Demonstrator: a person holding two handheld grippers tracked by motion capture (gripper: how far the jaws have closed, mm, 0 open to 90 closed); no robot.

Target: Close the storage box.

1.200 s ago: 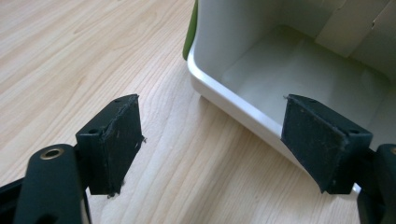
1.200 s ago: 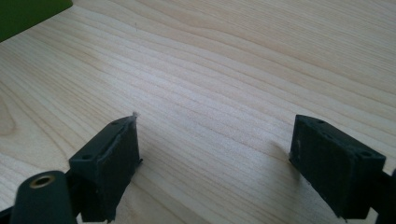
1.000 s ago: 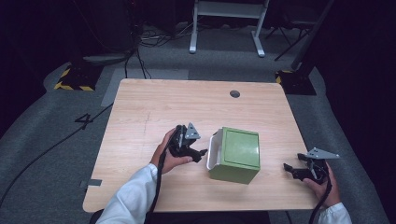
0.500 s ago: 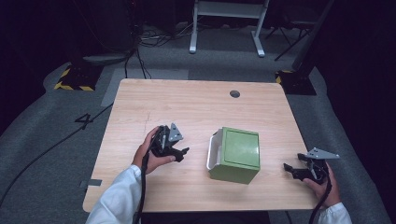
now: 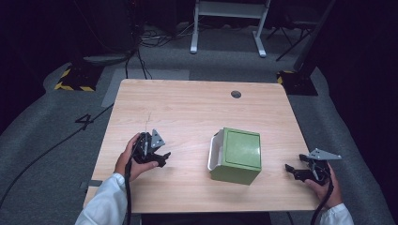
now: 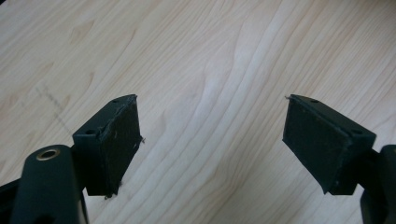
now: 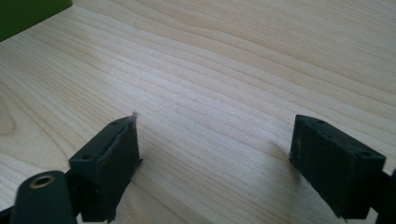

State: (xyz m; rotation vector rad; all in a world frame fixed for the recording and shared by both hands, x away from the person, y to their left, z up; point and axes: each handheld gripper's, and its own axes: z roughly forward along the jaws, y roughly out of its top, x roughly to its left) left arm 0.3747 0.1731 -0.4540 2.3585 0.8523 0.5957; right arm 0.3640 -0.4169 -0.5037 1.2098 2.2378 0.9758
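Grippers first — we're holding the left gripper and right gripper with jaws apart, nothing between them, either side of the green box sitting mid-table. Reaching in carelessly, we're risking knocking it askew. Farther off — floor marking reading "4".

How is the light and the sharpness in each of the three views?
High view: the wooden table is brightly lit, the floor around it dark; the green box looks sharp. Left gripper view: wood grain is clear, the left tool slightly soft. Right gripper view: even light, a faint shadow beside the right tool.
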